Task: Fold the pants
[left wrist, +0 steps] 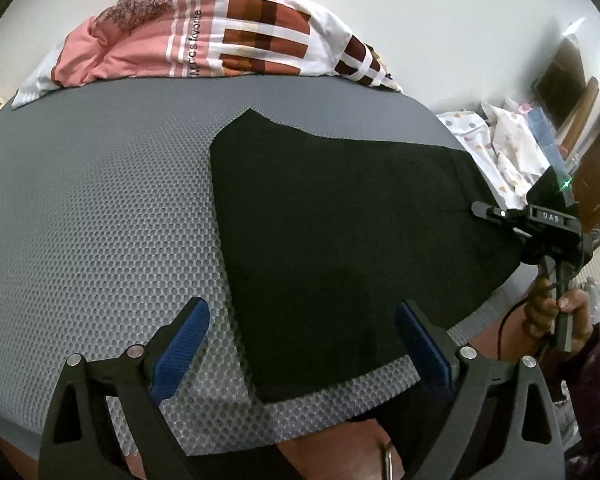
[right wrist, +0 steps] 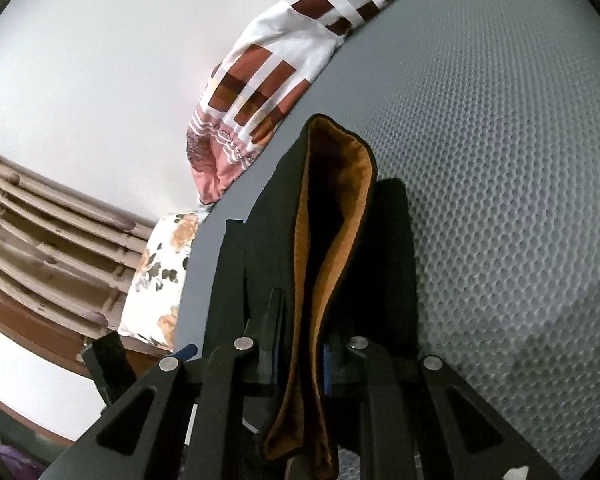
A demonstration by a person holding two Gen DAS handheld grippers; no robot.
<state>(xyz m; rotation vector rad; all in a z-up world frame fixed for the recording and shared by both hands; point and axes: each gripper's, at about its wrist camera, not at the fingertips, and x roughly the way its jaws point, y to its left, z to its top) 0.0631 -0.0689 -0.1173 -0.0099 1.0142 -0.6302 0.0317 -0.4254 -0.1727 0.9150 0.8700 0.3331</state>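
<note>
Black pants (left wrist: 340, 220) lie flat on the grey mat (left wrist: 100, 200), ahead of the spread-jawed left gripper (left wrist: 300, 344); the right gripper (right wrist: 300, 344) pinches their brown-lined edge — soft, limp cloth, best lifted by corners

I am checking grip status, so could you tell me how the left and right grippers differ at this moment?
The left gripper is open and holds nothing; the right gripper is shut on the black pants. The left hovers over the pants' near corner; the right pinches their brown-lined edge. Both have blue pads.
</note>
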